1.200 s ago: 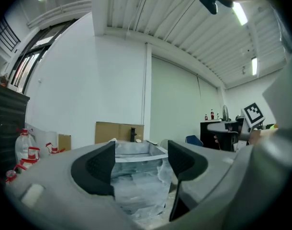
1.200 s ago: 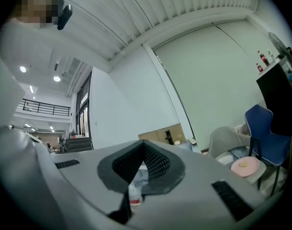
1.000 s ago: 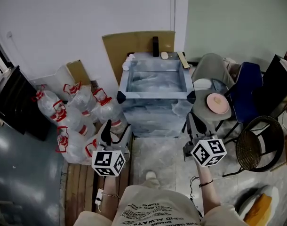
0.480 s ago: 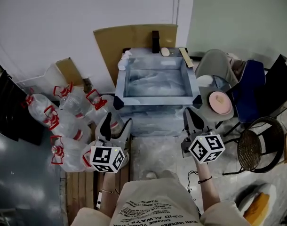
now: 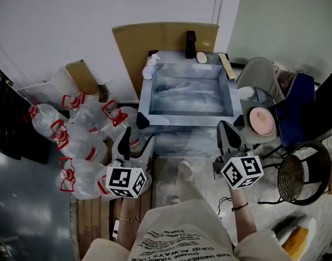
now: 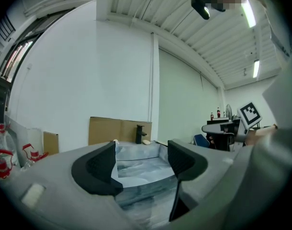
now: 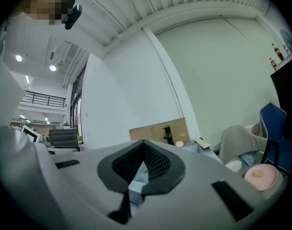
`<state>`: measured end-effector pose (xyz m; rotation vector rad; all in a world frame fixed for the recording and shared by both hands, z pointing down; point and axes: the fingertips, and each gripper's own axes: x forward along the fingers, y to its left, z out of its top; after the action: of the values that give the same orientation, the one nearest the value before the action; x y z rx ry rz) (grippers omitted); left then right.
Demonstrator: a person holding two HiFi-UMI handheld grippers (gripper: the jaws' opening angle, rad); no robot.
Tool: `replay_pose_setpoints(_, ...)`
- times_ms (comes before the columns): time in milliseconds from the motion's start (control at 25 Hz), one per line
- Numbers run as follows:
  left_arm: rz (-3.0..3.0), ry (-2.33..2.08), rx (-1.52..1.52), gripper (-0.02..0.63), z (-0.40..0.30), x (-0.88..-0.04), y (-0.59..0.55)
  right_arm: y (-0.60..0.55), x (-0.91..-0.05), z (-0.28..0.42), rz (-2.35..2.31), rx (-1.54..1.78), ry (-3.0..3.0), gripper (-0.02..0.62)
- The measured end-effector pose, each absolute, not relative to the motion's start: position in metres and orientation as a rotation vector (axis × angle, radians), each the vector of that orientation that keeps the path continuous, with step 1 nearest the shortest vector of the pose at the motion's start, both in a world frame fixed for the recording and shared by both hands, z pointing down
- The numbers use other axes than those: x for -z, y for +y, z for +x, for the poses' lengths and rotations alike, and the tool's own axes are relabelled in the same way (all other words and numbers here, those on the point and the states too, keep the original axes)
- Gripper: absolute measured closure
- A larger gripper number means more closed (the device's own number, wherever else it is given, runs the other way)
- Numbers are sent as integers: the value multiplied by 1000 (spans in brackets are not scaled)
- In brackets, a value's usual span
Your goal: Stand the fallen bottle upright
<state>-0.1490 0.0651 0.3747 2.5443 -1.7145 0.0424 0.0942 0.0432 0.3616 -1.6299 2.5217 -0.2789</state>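
Note:
A small white bottle (image 5: 151, 67) lies on its side on the back left corner of a grey marble basin (image 5: 146, 97); the left gripper view shows that bottle (image 6: 115, 141) as a pale speck. My left gripper (image 5: 136, 138) hovers open and empty just in front of the basin's near left corner, its jaws (image 6: 139, 153) framing the basin. My right gripper (image 5: 227, 131) is shut and empty by the near right corner, its pads meeting in the right gripper view (image 7: 145, 160). Both are far short of the bottle.
A black tap (image 5: 191, 43) and a soap bar (image 5: 202, 57) sit on the basin's back rim, cardboard (image 5: 134, 42) behind. Several big water jugs with red caps (image 5: 79, 135) crowd the left. A pink lidded dish (image 5: 262, 120), chairs and a wire stool (image 5: 301, 178) stand at right.
Both grippers have moved a little forward toward the basin, and the person's foot has stepped up in front of it. The jaws keep the same states.

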Motion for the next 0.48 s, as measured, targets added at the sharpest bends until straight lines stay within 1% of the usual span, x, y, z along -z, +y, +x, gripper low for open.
replay_pose_setpoints(480,2477,-1744,-134,276,-159,-381,-33,-66,-373,68,-1556,375,2586,592)
